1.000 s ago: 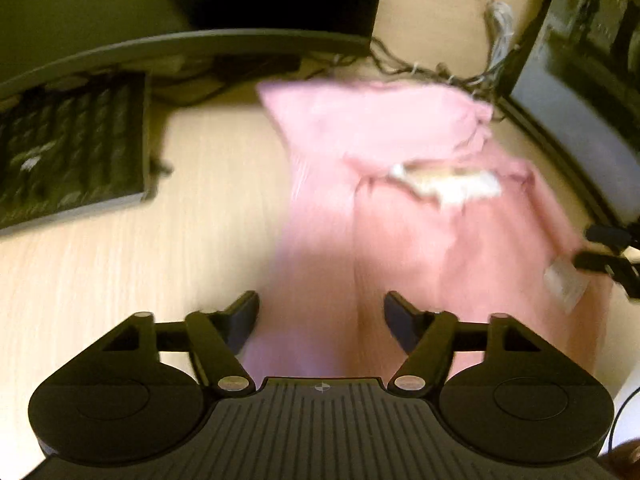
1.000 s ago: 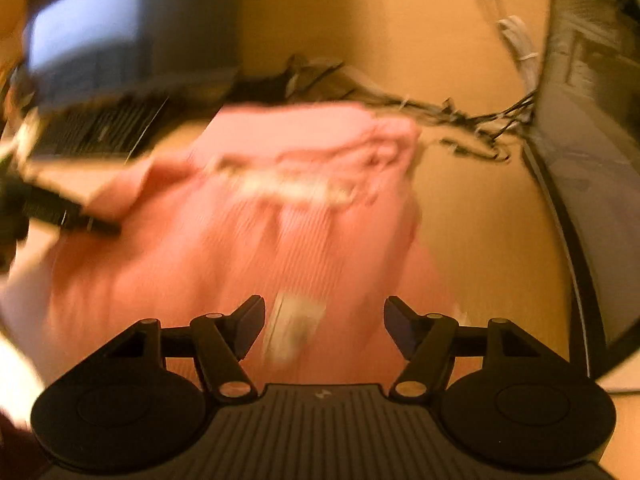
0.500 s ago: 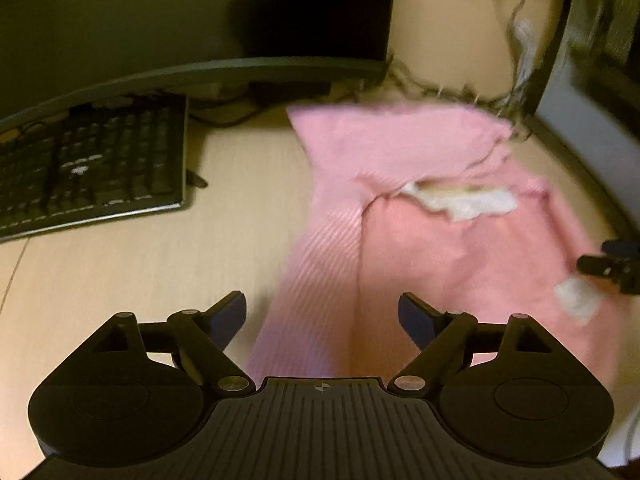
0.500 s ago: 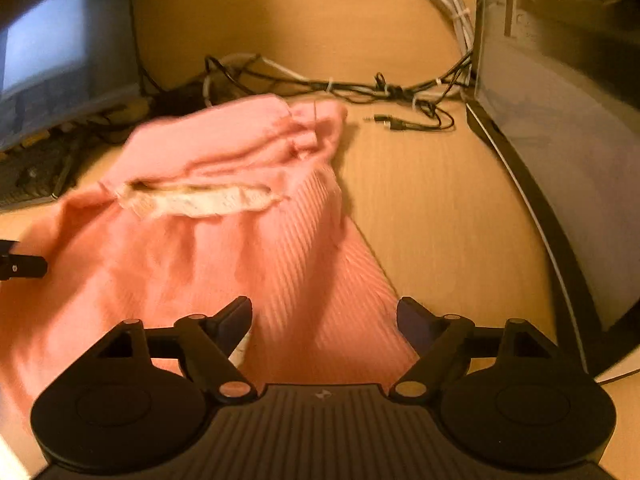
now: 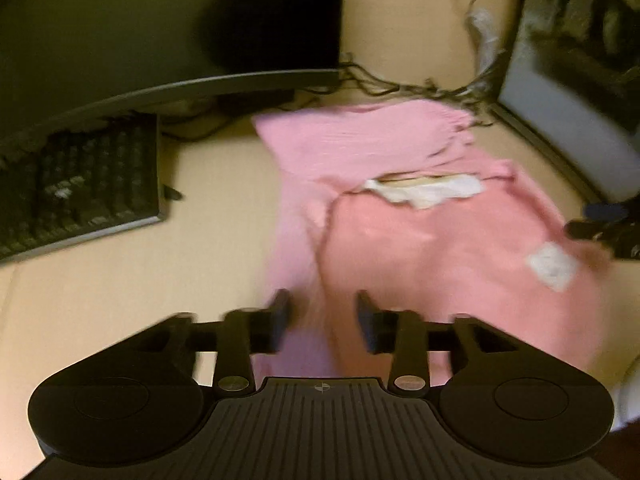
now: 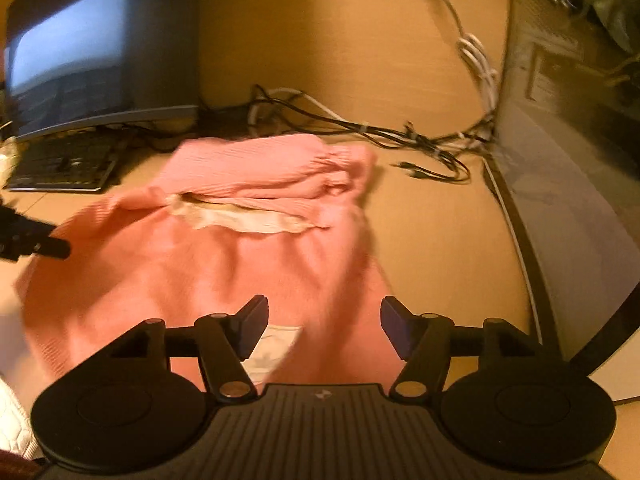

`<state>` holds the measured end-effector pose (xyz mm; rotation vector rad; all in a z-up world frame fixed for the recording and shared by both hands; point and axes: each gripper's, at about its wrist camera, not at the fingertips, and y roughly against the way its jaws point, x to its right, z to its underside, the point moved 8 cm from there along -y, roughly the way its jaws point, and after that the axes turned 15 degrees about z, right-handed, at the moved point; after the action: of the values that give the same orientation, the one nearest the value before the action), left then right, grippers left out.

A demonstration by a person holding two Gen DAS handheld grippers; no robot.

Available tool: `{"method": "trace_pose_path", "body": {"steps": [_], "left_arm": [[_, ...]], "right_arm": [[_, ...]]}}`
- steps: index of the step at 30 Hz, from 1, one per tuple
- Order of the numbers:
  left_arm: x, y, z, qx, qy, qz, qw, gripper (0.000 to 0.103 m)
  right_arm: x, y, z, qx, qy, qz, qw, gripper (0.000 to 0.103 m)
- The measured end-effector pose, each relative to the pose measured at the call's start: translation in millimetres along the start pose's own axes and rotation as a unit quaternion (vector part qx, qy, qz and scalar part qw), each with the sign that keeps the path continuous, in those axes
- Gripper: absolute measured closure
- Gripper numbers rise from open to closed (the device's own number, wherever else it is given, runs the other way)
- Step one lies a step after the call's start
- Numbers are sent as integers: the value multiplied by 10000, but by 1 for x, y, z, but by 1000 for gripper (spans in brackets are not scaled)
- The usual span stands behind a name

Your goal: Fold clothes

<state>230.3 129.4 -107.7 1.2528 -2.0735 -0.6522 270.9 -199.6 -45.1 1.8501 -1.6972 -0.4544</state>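
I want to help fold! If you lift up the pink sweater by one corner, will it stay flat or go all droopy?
Probably droopy: the pink sweater already lies in soft wrinkles and folds on the desk. It looks like ribbed knit, so likely light and not slippery. It shouldn't roll or break.

A black keyboard (image 5: 80, 184) is lying on the light wooden desk (image 5: 100, 272), just in front of a dark monitor (image 5: 160, 28) that is standing at the back. A tangle of black and white cables (image 6: 360, 128) is trailing across the desk near the rear wall. A large dark glossy panel (image 6: 568, 152) is standing along the right edge, reflecting the room. Much of the left view is blurring.
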Motion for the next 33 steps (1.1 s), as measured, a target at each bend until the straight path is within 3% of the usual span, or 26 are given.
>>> {"method": "trace_pose_path", "body": {"steps": [1, 3, 6, 7, 9, 10, 12, 14, 16, 19, 22, 23, 26, 28, 30, 33], "left_arm": [[-5, -1, 0, 67, 131, 5, 9999, 38], [-16, -2, -1, 202, 393, 14, 9990, 17], [-30, -10, -1, 258, 695, 53, 9972, 14], [-33, -15, 2, 142, 680, 53, 9976, 17], [-29, -21, 12, -163, 482, -51, 9987, 48], [-28, -19, 16, -256, 381, -177, 9988, 56], [-22, -13, 25, -349, 179, -403, 9984, 83], [-8, -7, 26, -352, -116, -539, 9979, 94], [11, 0, 23, -322, -499, -604, 9964, 94], [49, 0, 35, -631, -977, -118, 9931, 92], [65, -14, 66, -1248, -587, 689, 9880, 77], [68, -13, 68, -1109, -537, 787, 9893, 69], [73, -2, 61, -918, -53, 1276, 9876, 60], [80, 14, 49, -648, -8, 1594, 9851, 46], [82, 32, 33, -252, -97, 1642, 9861, 27], [73, 43, 16, 194, -54, 1315, 9911, 13]], "right_arm": [[-2, 1, 1, -22, -68, -54, 10000, 38], [-7, -2, 1, -90, -220, -127, 9996, 37], [-14, -5, 1, -154, -349, -163, 9991, 37], [-15, -4, 1, -139, -358, -190, 9991, 36], [-17, -1, 2, -81, -355, -237, 9991, 30], [-17, 1, 2, -62, -360, -241, 9990, 29], [-13, 0, 4, -83, -422, -217, 9988, 28], [-8, -1, 4, -109, -500, -172, 9985, 28], [-3, -1, 5, -120, -540, -148, 9984, 28], [1, 0, 6, -113, -526, -151, 9984, 27], [3, 0, 8, -121, -527, -136, 9984, 26], [4, 1, 9, -131, -509, -144, 9985, 26], [9, 7, 16, -155, -414, -165, 9989, 26], [19, 12, 23, -178, -372, -50, 9991, 26], [34, 14, 32, -257, -529, 103, 9982, 26], [60, 8, 45, -522, -1160, 319, 9914, 26]]}}
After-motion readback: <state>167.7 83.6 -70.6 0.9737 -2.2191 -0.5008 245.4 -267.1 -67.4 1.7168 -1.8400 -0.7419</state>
